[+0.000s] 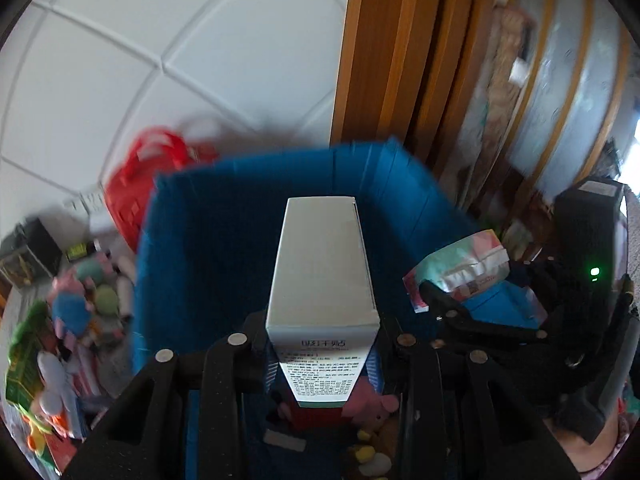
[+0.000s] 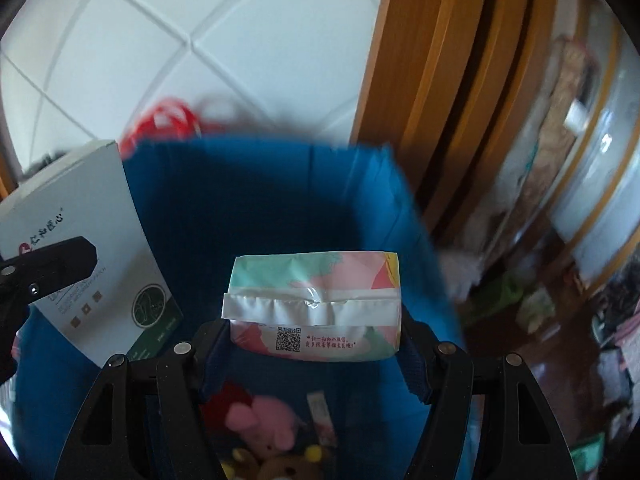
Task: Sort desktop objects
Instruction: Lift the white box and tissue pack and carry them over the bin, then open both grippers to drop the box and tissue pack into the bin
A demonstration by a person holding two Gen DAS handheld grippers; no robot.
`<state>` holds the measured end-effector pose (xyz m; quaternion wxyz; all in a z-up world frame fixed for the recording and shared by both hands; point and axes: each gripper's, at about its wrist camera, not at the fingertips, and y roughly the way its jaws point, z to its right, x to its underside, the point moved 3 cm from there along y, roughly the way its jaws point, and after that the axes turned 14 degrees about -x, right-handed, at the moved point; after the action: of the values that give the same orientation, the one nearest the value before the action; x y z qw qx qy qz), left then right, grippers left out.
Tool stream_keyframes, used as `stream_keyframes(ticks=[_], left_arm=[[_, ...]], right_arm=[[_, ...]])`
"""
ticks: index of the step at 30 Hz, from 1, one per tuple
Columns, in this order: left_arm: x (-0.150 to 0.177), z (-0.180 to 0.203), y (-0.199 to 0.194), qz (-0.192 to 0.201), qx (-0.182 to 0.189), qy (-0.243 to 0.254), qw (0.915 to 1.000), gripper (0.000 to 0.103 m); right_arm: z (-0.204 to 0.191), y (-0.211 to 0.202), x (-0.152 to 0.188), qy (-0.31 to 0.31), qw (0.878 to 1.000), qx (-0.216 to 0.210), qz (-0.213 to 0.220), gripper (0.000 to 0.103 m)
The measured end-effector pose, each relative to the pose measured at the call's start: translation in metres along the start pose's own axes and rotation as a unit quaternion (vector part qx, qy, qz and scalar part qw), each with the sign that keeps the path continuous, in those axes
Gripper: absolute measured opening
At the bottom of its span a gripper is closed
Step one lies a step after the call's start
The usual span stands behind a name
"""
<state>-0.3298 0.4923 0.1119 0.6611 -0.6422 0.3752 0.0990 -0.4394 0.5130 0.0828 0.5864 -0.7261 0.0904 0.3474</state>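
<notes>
The white box point(image 1: 323, 264) was clamped narrow-side between the fingers of the left gripper point(image 1: 322, 344), its long axis pointing away from the camera and its printed face turned toward the lens. The jaws stood narrow, pressed against both sides of the box. In the right wrist view the same box point(image 2: 86, 240) appeared at the left, with one black finger point(image 2: 52, 264) of the left gripper across its front.

The tissue pack point(image 2: 314, 304) was held crosswise by the right gripper point(image 2: 314, 340), whose jaws stood at a medium width with the pads against the two short ends of the pack. The pack's sealed white flap faced the camera. From the left wrist view the pack point(image 1: 460, 272) showed at the right.

Both items hung above the open blue bin point(image 2: 280, 200). At the bin's bottom lay a pink plush toy point(image 2: 266, 424) and other small soft toys. A red bag point(image 1: 148, 184) stood behind the bin, against the white wall point(image 1: 160, 40).
</notes>
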Motion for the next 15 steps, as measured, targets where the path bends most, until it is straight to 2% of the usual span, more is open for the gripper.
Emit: stream_keyframes(ticks=[2, 5, 8, 10, 13, 15], left_arm=[[0.009, 0.016, 0.045, -0.048, -0.019, 0.012, 0.9986, 0.034], [0.029, 0.025, 0.098, -0.104, -0.043, 0.028, 0.9933, 0.034], [0.047, 0.027, 0.139, -0.145, -0.076, 0.05, 0.9853, 0.034], [0.056, 0.024, 0.153, -0.174, -0.077, 0.043, 0.9807, 0.034], [0.063, 0.024, 0.162, -0.194, -0.078, 0.039, 0.9771, 0.034], [0.068, 0.027, 0.168, -0.206, -0.086, 0.049, 0.9737, 0.034]], right_arm=[[0.011, 0.048, 0.014, 0.015, 0.998, -0.014, -0.064, 0.069], [0.024, 0.115, 0.045, 0.04, 0.988, -0.03, -0.149, 0.069], [0.029, 0.151, 0.067, 0.041, 0.977, -0.019, -0.207, 0.07], [0.028, 0.163, 0.076, 0.042, 0.972, -0.019, -0.23, 0.07], [0.027, 0.183, 0.095, 0.038, 0.961, -0.021, -0.274, 0.07], [0.023, 0.192, 0.106, 0.022, 0.956, -0.008, -0.294, 0.07]])
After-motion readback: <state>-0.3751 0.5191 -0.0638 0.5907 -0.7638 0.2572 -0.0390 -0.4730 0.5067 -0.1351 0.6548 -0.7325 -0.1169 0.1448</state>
